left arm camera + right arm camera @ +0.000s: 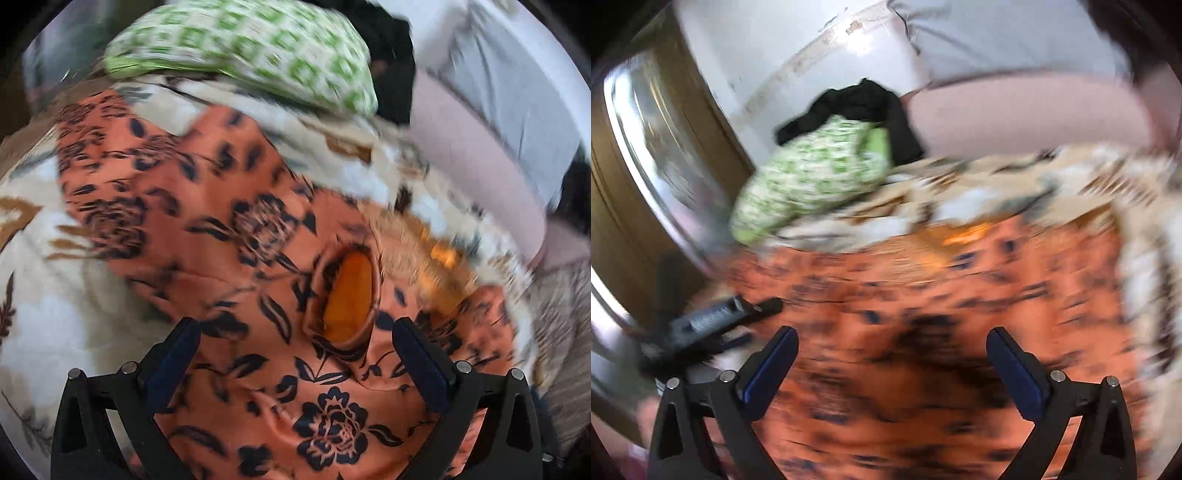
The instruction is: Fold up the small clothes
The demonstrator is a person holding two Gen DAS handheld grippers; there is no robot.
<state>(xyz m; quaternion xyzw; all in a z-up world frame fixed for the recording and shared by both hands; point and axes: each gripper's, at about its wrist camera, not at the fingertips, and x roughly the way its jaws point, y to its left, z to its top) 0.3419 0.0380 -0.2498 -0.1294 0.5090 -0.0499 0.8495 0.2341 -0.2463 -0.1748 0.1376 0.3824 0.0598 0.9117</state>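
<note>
Orange flowery cloth spread on the bed, both tongs wide apart

Left wrist view: the left gripper [295, 339] has its jaws apart over the orange flowery garment [207, 206], holding nothing; the garment lies on a cream patterned blanket [44, 317], with a green checked bundle [243, 55] behind it. Right wrist view: the right gripper [892, 349] is apart and empty above the blurry orange cloth [923, 295]; a black cloth [864, 99] sits behind the green bundle [812, 173], and the other gripper [713, 321] pokes in at the left.

Floral garment [229, 229] spread on blanket [48, 295]; checked bundle [243, 55] behind it, dark cloth [857, 99] behind bundle.
</note>
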